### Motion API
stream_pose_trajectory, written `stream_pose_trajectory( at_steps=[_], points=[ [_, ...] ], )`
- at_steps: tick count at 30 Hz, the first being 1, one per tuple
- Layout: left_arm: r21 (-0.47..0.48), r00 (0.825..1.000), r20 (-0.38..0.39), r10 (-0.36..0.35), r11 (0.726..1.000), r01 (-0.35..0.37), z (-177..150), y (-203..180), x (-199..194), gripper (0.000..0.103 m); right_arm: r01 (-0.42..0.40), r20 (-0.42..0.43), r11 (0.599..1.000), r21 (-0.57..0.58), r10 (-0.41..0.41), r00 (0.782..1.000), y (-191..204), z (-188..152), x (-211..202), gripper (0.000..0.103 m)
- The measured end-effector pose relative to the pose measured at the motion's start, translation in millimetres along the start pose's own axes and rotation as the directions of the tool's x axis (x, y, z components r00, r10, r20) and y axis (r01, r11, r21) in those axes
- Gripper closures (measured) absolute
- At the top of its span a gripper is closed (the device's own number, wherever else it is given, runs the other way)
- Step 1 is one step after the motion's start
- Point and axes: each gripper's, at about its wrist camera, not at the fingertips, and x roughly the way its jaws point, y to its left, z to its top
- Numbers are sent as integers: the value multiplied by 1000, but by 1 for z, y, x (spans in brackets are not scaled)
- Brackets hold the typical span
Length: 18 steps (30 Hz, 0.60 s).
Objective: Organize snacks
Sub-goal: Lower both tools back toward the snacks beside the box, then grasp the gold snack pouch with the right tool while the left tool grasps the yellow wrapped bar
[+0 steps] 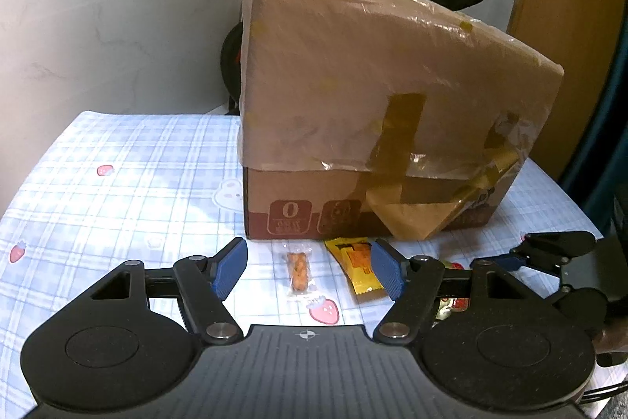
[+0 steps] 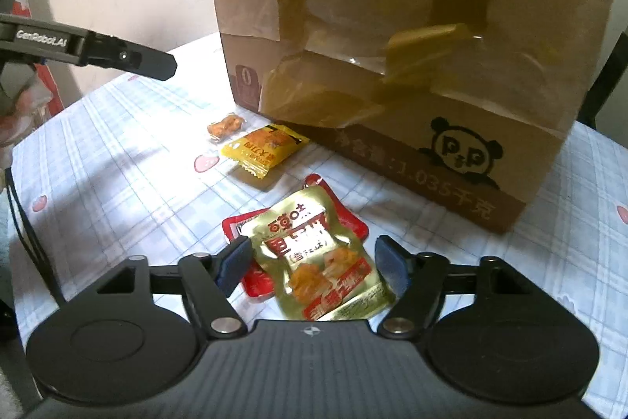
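Holding a two-finger gripper in each hand, you work over a table covered in a blue plaid cloth (image 1: 117, 160) printed with strawberries, where four small snacks lie in front of a taped cardboard box (image 1: 376, 112).

Your left gripper (image 1: 310, 271) points down at the cloth with its blue-padded jaws standing apart and nothing pressed between them. A clear-wrapped snack (image 1: 297, 271) lies on the cloth in the gap between the fingers, touching neither pad, just before the box's near wall. Beside it a yellow packet (image 1: 355, 268) runs behind the right-hand pad.

Your right gripper (image 2: 314, 264) hangs over a gold pouch (image 2: 318, 262) that lies on top of a red packet (image 2: 353, 218), near the box corner bearing a panda logo. Its jaws also stand apart: the pouch lies between the fingers, and neither pad clearly presses on it, though the right-hand pad sits very close to the pouch's edge.

From the right wrist view, the clear-wrapped snack and the yellow packet rest farther off on the cloth, close to the box's base, with your left gripper reaching in from the upper left. The box stands upright, wrapped in clear film and crossed with brown tape.
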Motion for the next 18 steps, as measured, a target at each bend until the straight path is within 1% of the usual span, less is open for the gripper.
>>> stream_pose_trajectory(
  at_steps=[4, 5, 6, 8, 9, 10, 11, 12, 13, 15, 16, 18],
  points=[
    [2, 1000, -12, -4, 1000, 4, -3, -2, 3, 31, 13, -1, 1000, -3, -13, 1000, 0, 0, 5, 31],
    [2, 1000, -16, -5, 1000, 5, -5, -2, 4, 31, 21, 8, 1000, 0, -21, 1000, 0, -1, 4, 34],
    [2, 1000, -19, -6, 1000, 6, -5, -3, 5, 31, 27, 15, 1000, 7, -27, 1000, -1, -1, 4, 40],
    [3, 1000, -28, -8, 1000, 9, -8, -3, 7, 31, 41, 30, 999, 29, -42, 999, -3, -3, -1, 43],
    [4, 999, -32, -10, 1000, 10, -8, -4, 7, 31, 47, 39, 998, 39, -48, 998, -3, -3, -3, 47],
    [4, 999, -36, -12, 1000, 13, -9, -4, 9, 33, 51, 47, 998, 48, -53, 997, -5, -4, -5, 50],
    [4, 999, -40, -17, 1000, 17, -10, -5, 9, 38, 57, 55, 997, 60, -60, 997, -7, -5, -8, 54],
    [3, 999, -45, -23, 1000, 24, -11, -5, 11, 40, 62, 64, 995, 73, -67, 996, -9, -6, -11, 58],
    [3, 998, -51, -31, 999, 32, -12, -6, 12, 43, 71, 72, 993, 92, -77, 994, -12, -7, -13, 58],
    [3, 997, -58, -49, 999, 49, -13, -9, 16, 45, 81, 84, 987, 135, -93, 992, -18, -10, -17, 63],
    [4, 996, -62, -58, 998, 58, -13, -11, 18, 48, 82, 91, 984, 161, -98, 991, -21, -12, -19, 64],
    [5, 995, -68, -72, 997, 72, -13, -15, 23, 50, 84, 101, 974, 212, -107, 989, -28, -16, -22, 65]
  ],
)
